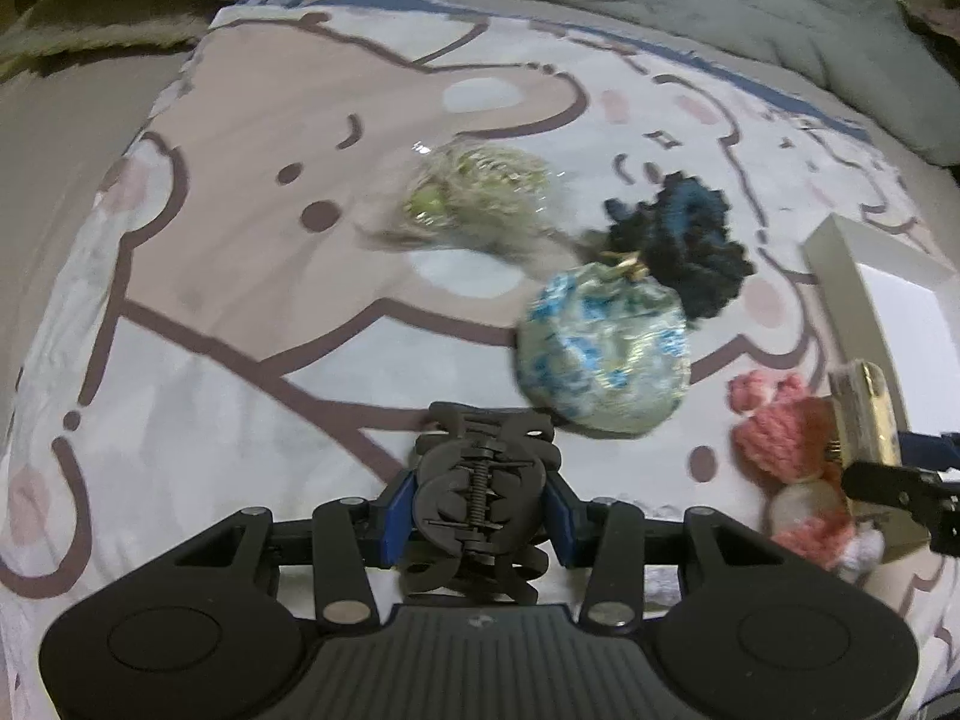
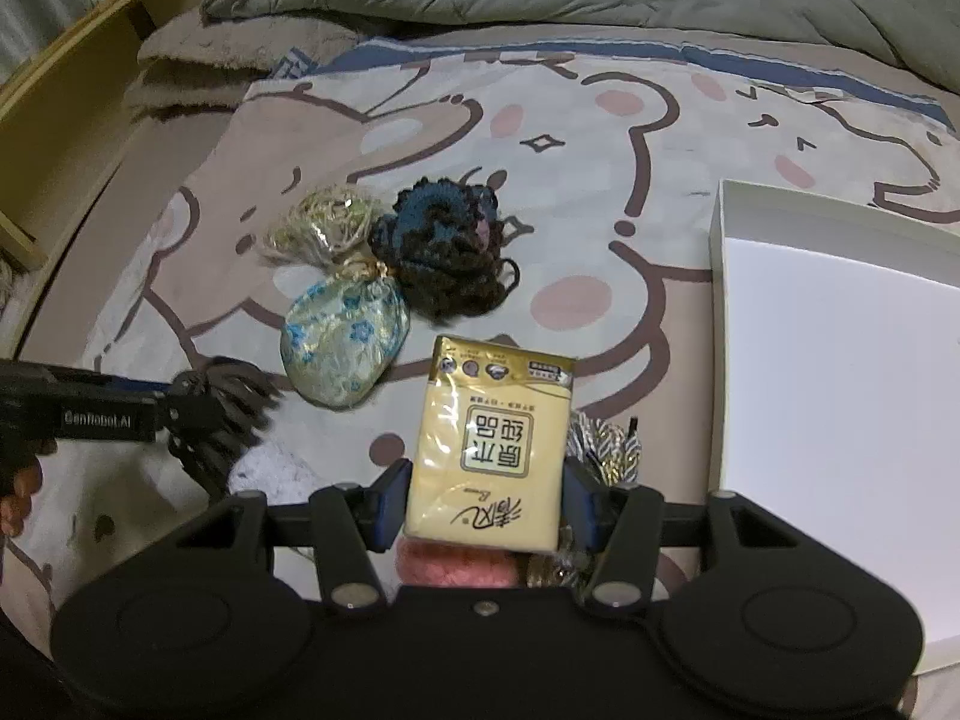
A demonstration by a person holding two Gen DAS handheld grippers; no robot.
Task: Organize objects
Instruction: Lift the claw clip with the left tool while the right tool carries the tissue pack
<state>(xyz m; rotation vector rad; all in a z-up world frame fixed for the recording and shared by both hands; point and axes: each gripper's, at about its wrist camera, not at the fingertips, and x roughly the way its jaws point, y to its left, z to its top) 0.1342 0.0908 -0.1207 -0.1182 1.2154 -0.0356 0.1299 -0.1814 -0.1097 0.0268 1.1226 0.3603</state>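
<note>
Objects mostly unsorted: white box (image 2: pixel 840 396), right of the right gripper (image 2: pixel 486 501), looks bare. Right gripper clamps the tissue pack (image 2: pixel 492 450); left gripper (image 1: pixel 480 510) clamps the black hair claw (image 1: pixel 480 492). Ahead lie 2 pouches (image 2: pixel 342 354), dark scrunchie (image 2: pixel 450 246).

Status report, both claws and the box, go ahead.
Left claw shut on black hair clip. Right claw shut on tissue pack. White box empty, path clear.

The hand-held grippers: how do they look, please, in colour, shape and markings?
Each hand-held gripper, left and right, is matte black with two round side lobes, silver rivets on angled link arms, and blue finger pads. The left one's side carries white "GenRobot.AI" lettering.
</note>
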